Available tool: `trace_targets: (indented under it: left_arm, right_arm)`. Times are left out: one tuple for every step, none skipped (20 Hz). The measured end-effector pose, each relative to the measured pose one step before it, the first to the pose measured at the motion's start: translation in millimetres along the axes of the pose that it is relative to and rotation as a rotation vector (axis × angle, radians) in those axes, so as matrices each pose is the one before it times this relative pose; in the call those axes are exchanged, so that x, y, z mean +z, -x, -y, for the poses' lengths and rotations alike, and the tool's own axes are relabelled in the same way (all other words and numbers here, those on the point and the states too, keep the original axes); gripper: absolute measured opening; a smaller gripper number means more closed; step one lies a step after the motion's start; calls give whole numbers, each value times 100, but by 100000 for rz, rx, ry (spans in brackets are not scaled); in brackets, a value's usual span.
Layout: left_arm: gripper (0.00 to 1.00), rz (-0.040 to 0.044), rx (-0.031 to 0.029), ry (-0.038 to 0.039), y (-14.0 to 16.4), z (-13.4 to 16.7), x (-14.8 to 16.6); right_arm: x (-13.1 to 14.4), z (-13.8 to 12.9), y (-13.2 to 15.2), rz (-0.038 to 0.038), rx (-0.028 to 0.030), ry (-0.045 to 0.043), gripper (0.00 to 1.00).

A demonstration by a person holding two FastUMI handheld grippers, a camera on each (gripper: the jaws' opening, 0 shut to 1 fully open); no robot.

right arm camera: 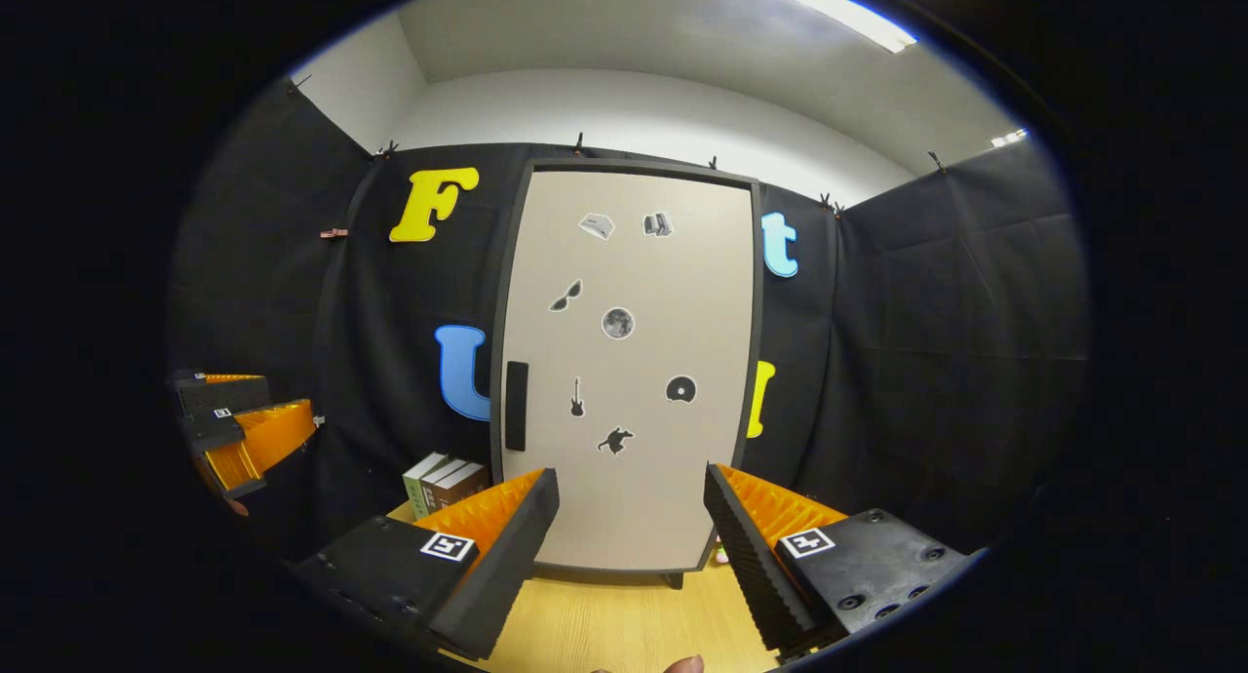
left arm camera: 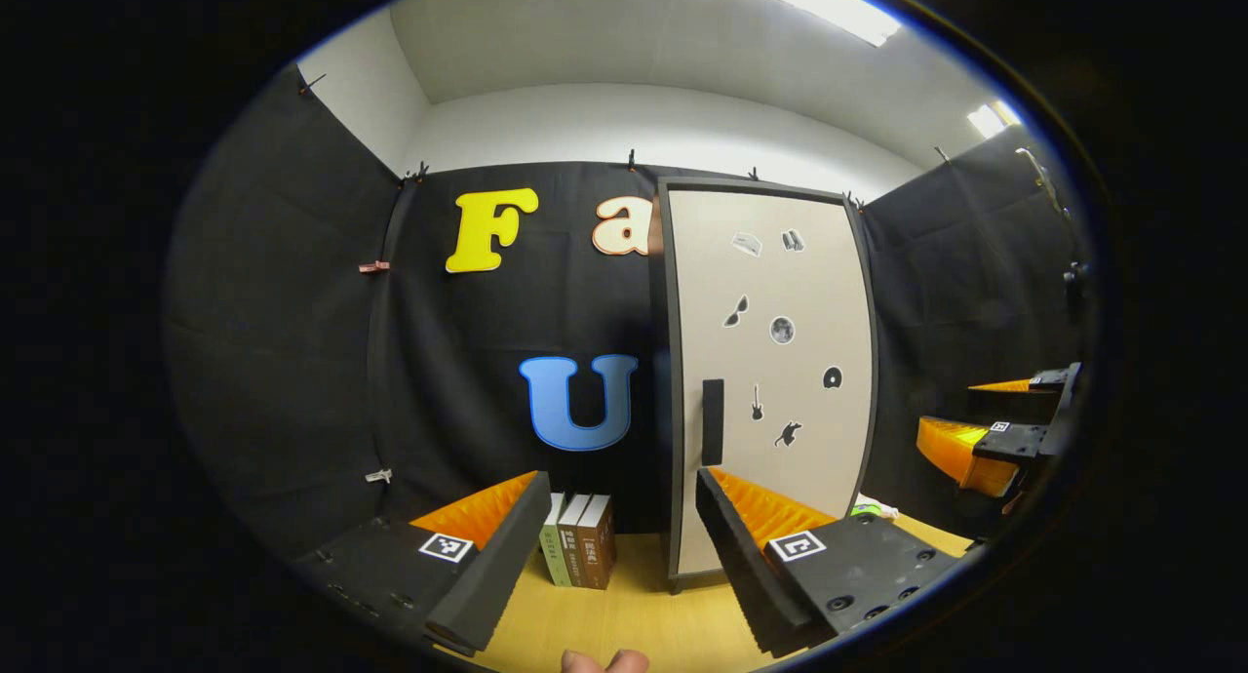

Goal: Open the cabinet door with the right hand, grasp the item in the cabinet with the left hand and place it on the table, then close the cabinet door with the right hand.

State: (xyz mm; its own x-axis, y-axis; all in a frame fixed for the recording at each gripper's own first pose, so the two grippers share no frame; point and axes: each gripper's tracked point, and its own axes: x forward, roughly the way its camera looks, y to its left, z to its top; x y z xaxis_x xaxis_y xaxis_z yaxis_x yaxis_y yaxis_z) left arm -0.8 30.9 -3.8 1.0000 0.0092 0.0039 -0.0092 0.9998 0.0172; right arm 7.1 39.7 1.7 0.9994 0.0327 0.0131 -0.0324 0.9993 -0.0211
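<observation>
A tall beige cabinet (right arm camera: pixel 629 361) with a dark frame stands on the wooden table, its door shut. Small stickers dot the door, and a dark vertical handle (right arm camera: pixel 517 406) sits at its left edge. My right gripper (right arm camera: pixel 632 517) faces the door straight on, open, with nothing between its fingers and some way off. In the left gripper view the cabinet (left arm camera: pixel 780 361) is to the right, its handle (left arm camera: pixel 713 421) just above my open left gripper (left arm camera: pixel 624 517). The right gripper (left arm camera: pixel 1004 429) hangs at that view's right edge. The cabinet's inside is hidden.
Three upright books (left arm camera: pixel 580 552) stand on the table left of the cabinet, also seen as books (right arm camera: pixel 444 480) in the right gripper view. A small pale object (left arm camera: pixel 873 507) peeks out at the cabinet's right foot. The left gripper (right arm camera: pixel 239 429) shows far left. Light wooden tabletop (right arm camera: pixel 624 624) lies in front.
</observation>
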Motion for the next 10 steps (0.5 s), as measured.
trace_targets:
  left_arm:
    - [94, -159, 366, -362, -165, -387, -222]
    - [94, -199, 612, -308, -119, -565, -79]
    - [94, -121, 572, -279, -153, -617, -275]
    - [94, -70, 814, -39, -132, -681, -143]
    - [94, -339, 556, 82, -133, -557, -308]
    - [94, -488, 414, -26, -163, -514, -322]
    - [94, -497, 625, 49, -168, -539, -329]
    - [94, -623, 551, 176, -175, -548, -294]
    - [95, -417, 439, 408, -171, -511, -314]
    - [94, -444, 217, 519, -133, -412, -203]
  right_arm:
    - [-26, -522, -345, -29, 587, -101, 97]
    - [-90, -565, -576, -83, 847, -300, 97]
    - [-92, -788, -520, 129, 1243, -552, 97]
    - [61, -1107, -465, 616, 2326, -1632, 97]
    - [19, -1166, -557, 485, 2424, -1918, 98]
    - [-239, -832, -830, 316, 1331, -1130, 97]
    - [-250, -520, -981, -1, 434, 66, 98]
    - [-371, -417, -996, -80, 185, 678, 97]
    - [-274, -378, -1060, -343, -192, 632, 97]
    - [-209, -626, -965, -116, -12, -104, 98]
